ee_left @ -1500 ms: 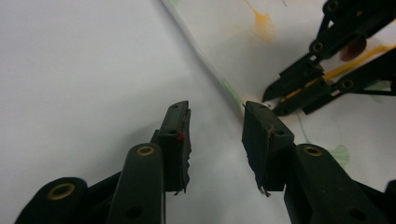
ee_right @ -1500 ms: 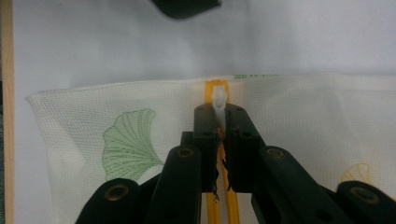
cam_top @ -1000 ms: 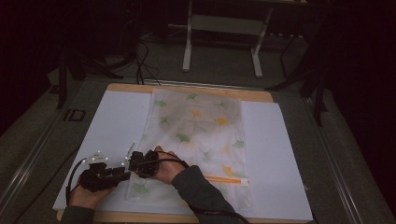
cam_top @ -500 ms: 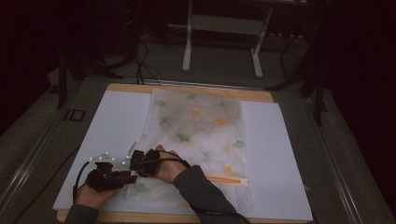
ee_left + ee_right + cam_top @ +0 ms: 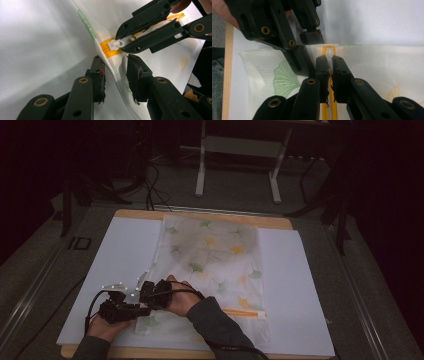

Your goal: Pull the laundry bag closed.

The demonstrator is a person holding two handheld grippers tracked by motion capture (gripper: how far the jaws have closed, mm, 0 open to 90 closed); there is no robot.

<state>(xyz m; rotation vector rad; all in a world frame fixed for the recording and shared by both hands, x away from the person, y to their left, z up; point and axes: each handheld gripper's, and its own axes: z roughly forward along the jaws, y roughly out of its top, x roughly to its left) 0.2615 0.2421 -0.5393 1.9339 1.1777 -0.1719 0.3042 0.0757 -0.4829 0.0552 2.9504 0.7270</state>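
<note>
The mesh laundry bag (image 5: pixel 210 270), white with green and yellow leaf prints, lies flat on the white board (image 5: pixel 300 285) that covers the surface, as it did a second ago; its position is unchanged. Both grippers work at its near left corner, by the end of the orange zipper (image 5: pixel 110 48).

The right gripper (image 5: pixel 330 65) has its fingers (image 5: pixel 322 75) clenched on the white zipper pull (image 5: pixel 329 53); the left gripper view shows the same pull (image 5: pixel 117 44) pinched between those fingers. In the high view the right gripper (image 5: pixel 156 292) sits where it was in the earlier frames.

The left gripper (image 5: pixel 115 72) has just been closing its jaws. A raised fold of the bag's edge (image 5: pixel 115 75) now stands between its fingers (image 5: pixel 98 75), just below the zipper end. A gap shows beside each finger pad, so the grip is not yet made and the fingers remain released. In the high view the left gripper (image 5: pixel 122 307) lies just left of the right one, shifted slightly toward the bag's corner against the earlier frame.
</note>
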